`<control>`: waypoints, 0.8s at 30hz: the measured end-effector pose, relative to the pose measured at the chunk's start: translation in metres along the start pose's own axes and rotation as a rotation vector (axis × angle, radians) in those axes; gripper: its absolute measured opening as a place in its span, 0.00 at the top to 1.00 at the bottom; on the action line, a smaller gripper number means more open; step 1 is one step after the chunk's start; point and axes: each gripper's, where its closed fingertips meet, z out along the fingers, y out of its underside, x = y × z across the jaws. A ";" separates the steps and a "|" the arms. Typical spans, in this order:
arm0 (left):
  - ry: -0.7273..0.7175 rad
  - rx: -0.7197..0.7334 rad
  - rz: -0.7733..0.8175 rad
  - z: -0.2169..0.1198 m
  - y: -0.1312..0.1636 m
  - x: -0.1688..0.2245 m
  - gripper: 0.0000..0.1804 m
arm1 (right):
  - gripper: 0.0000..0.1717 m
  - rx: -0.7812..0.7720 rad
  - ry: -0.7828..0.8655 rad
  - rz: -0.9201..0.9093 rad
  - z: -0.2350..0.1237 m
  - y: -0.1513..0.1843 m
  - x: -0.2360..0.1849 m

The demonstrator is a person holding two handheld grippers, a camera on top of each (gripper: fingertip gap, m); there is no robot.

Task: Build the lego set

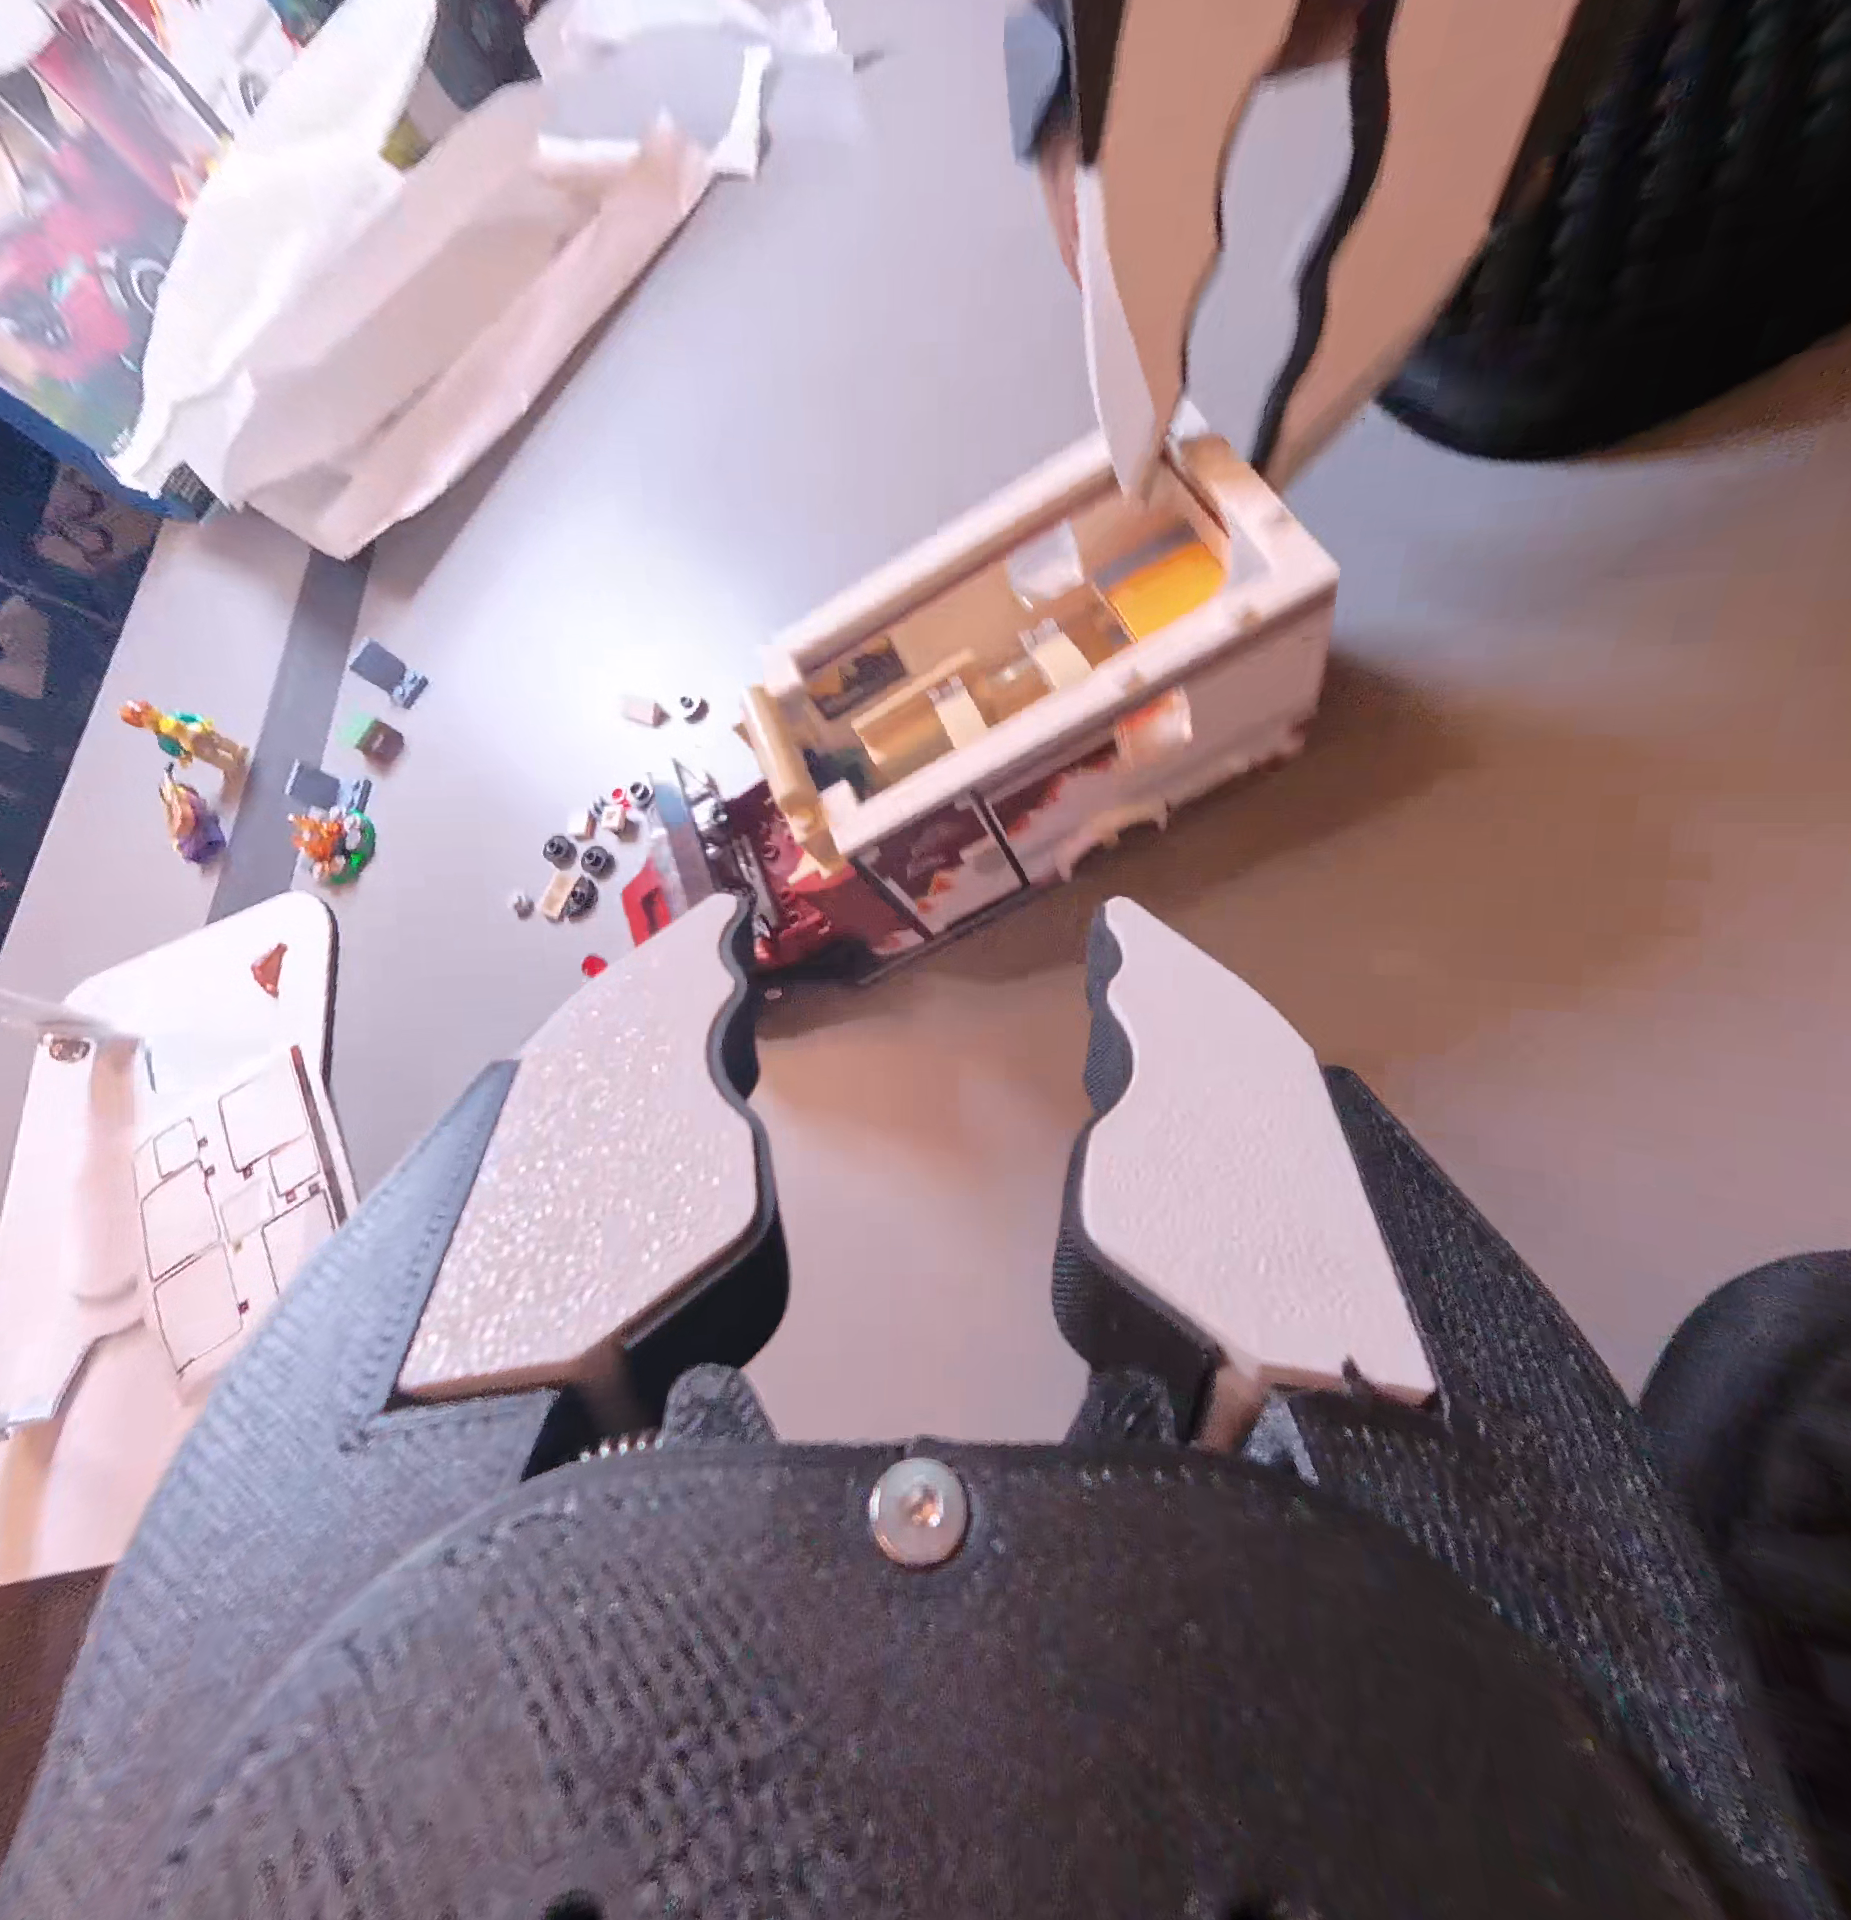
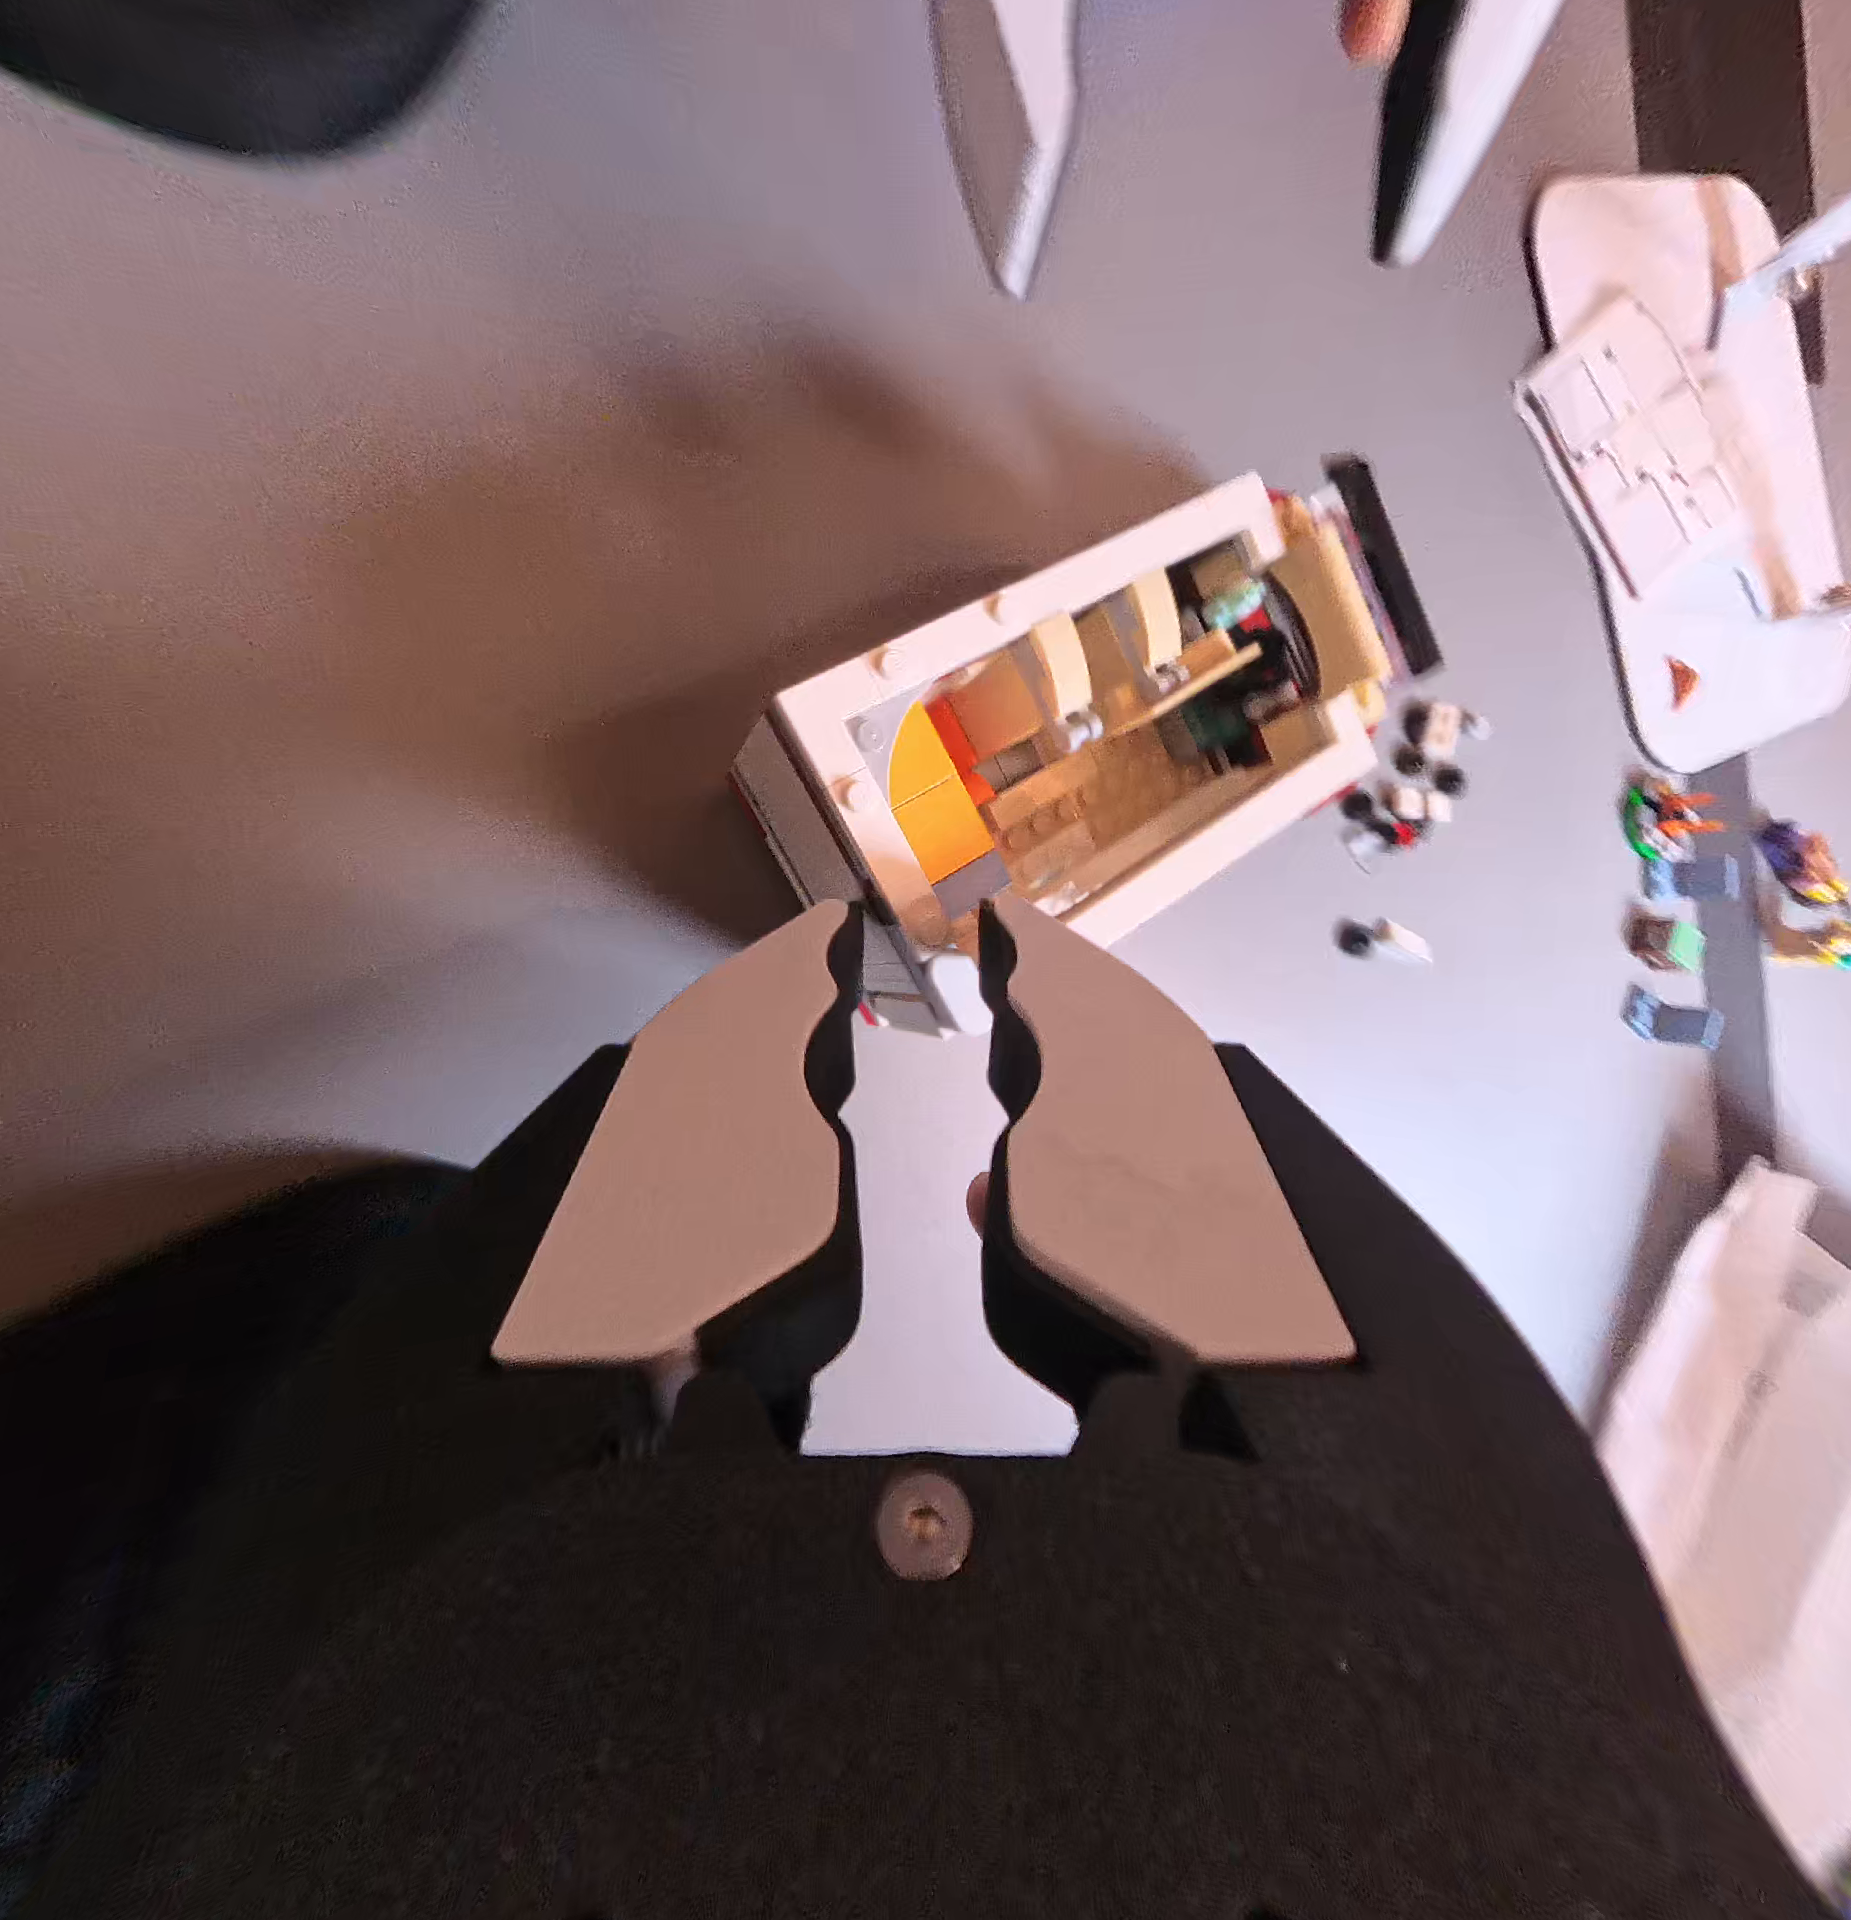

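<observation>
A toy brick van (image 1: 1046,717), white over dark red and without a roof, stands on the grey table (image 1: 692,468). Its tan and orange interior shows. My left gripper (image 1: 921,935) is open and empty, with its fingertips just short of the van's dark red front end. My right gripper (image 2: 919,920) is shut on the van's rear corner wall (image 2: 890,961), one finger inside and one outside. In the left wrist view the right gripper (image 1: 1201,468) comes down onto that rear end. In the right wrist view the left gripper (image 2: 1201,275) hangs open beyond the van (image 2: 1087,748).
Small loose brick parts (image 1: 588,862) and several minifigures (image 1: 188,748) lie left of the van. A white board with a printed sheet (image 1: 204,1143) lies at the near left. White paper bags (image 1: 381,312) and a colourful box (image 1: 59,208) are at the far left. Across from one pair of fingers to the other is roughly 12 cm.
</observation>
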 end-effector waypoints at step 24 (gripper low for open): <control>-0.050 -0.324 0.095 0.075 0.037 -0.033 0.62 | 0.81 0.042 0.258 0.094 -0.017 0.066 0.075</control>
